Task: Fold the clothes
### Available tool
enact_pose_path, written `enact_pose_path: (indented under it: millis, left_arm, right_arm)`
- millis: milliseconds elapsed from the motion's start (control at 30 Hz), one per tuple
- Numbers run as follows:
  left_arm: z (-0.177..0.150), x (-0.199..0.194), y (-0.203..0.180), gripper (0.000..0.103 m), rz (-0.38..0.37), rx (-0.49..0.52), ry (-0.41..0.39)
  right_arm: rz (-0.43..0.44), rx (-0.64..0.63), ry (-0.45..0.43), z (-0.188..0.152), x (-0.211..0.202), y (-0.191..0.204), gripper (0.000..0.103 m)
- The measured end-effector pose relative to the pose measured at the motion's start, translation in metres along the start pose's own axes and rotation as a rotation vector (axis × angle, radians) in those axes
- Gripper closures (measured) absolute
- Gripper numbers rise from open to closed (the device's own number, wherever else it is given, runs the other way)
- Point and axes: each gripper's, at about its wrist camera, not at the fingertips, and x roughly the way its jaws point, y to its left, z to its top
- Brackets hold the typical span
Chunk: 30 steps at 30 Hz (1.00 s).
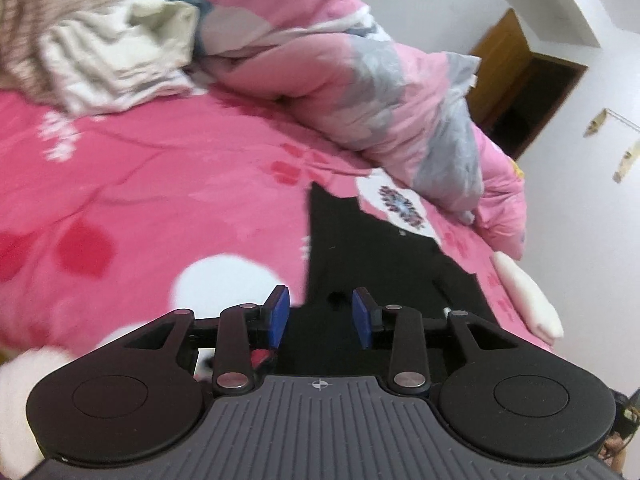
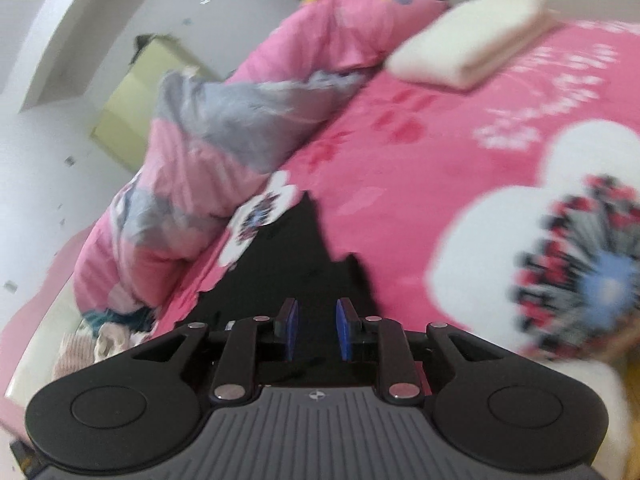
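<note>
Lying flat on a bright pink bedsheet printed with white and red flowers (image 1: pixel 160 168) is a black cloth garment (image 1: pixel 360 256), spread out with a jagged far edge. The left gripper (image 1: pixel 320 316), black with blue pads, hangs just above the garment's near part; its jaws stand apart with nothing pinched between them. In the right wrist view the same black garment (image 2: pixel 296 264) stretches away ahead of the right gripper (image 2: pixel 317 330), whose blue-padded jaws also stand slightly apart, empty, over the dark cloth. A rumpled pink and grey quilt (image 1: pixel 360 80) is heaped along the far side of the bed, near the garment's far edge. A folded cream-white towel (image 2: pixel 472 36) lies well beyond the garment. Striped beige and white clothes (image 1: pixel 80 48) are piled at the far left corner.
</note>
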Motion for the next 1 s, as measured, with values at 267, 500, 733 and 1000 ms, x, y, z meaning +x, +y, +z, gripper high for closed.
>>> enact_pose_path:
  millis: [267,500,733,1000]
  left_arm:
    - [0.031,0.094,-0.036,0.069,-0.097,0.129,0.140]
    - [0.007,0.150,-0.037,0.069,-0.097,0.176,0.303]
    - [0.019,0.101,-0.024,0.068,-0.188,0.136,0.169]
    - [0.008,0.127,-0.004,0.069,-0.148,0.064,0.230]
  right_arm:
    - [0.035,-0.227,0.067,0.017,0.067,0.060,0.083]
    - [-0.053,-0.319,0.199,0.010,0.129,0.069,0.087]
    - [-0.076,-0.486,0.262,0.016,0.140,0.120,0.088]
    - [0.186,-0.620,0.496,-0.006,0.237,0.242,0.088]
